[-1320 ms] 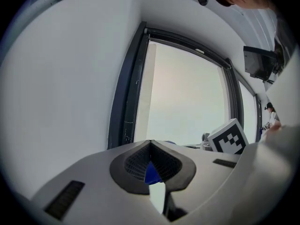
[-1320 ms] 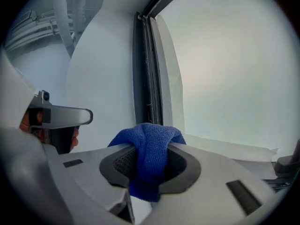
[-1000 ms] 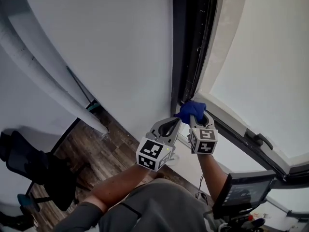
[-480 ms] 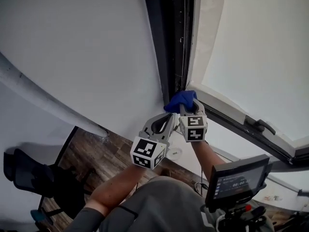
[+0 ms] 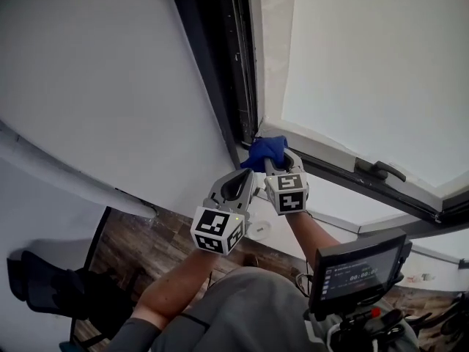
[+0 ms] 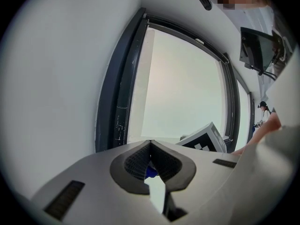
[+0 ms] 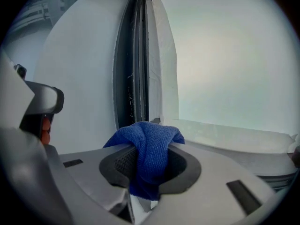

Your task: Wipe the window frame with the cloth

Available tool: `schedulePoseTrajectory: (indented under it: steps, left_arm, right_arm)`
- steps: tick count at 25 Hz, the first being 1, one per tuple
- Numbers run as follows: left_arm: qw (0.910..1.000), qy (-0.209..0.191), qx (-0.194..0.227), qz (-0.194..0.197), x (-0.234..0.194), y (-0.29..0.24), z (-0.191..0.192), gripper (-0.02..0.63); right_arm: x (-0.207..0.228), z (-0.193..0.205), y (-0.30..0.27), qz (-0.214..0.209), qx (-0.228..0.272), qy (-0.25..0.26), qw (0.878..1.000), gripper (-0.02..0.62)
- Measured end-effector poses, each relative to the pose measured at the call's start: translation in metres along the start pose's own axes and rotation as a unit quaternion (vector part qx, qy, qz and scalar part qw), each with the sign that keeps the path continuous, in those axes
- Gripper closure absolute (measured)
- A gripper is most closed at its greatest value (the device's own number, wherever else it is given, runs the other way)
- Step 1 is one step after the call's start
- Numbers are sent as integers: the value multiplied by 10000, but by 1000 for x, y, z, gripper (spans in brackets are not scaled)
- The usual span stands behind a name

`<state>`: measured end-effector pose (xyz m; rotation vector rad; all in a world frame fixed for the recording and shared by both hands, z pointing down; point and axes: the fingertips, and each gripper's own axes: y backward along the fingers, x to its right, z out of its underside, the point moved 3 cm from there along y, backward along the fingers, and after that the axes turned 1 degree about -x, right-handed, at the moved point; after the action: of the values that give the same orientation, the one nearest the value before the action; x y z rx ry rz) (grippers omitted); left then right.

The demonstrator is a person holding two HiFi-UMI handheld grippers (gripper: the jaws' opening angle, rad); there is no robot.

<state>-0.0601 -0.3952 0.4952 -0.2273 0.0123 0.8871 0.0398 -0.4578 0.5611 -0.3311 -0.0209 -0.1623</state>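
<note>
Shifted left in the head view since a second ago: both grippers and the cloth, and the frame now leans further over. The cloth has stayed at the foot of the frame's dark channel.

Head view. Dark grey metal window frame (image 5: 212,64) runs up beside a plain white wall (image 5: 95,86). Crumpled blue microfibre cloth (image 5: 265,151) sits against the frame's lower corner, where the upright meets the white opened sash (image 5: 330,160). Right gripper (image 5: 272,161) carries the cloth at its tips. Left gripper (image 5: 245,177) is just beside it on the wall side, tips near the cloth. Below: dark wood-plank floor (image 5: 139,248), a black office chair (image 5: 51,288), and a small black monitor (image 5: 355,268) at lower right.

Left gripper view. Left gripper (image 6: 150,143) jaws pressed together, tips meeting. A sliver of blue shows in the hollow behind them; whether it is nipped, cannot tell. Frame (image 6: 115,93) stands ahead. The right gripper's marker cube (image 6: 204,139) shows just to the right.

Right gripper view. Right gripper (image 7: 150,150) jaws pinch the cloth (image 7: 149,137); its folds bulge above the tips and a tail hangs below. The bulge lies in front of the frame's (image 7: 129,64) foot. Contact is hidden behind the cloth.
</note>
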Motion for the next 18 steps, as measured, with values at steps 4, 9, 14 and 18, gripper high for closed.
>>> schedulePoseTrajectory:
  steps: [4, 9, 14, 18]
  left_arm:
    - [9999, 12, -13, 139, 11, -5, 1, 598]
    - [9995, -9, -13, 303, 29, -11, 2, 598]
    - [9990, -31, -64, 446, 52, -20, 3, 598]
    - [9983, -55, -63, 583, 79, -28, 1, 598]
  right_arm:
    - [13, 4, 16, 152, -33, -100, 9998, 480]
    - [31, 10, 37, 322, -24, -174, 9993, 480]
    - [52, 18, 60, 492, -44, -289, 9984, 480]
    - [76, 27, 87, 664, -79, -374, 9971, 480]
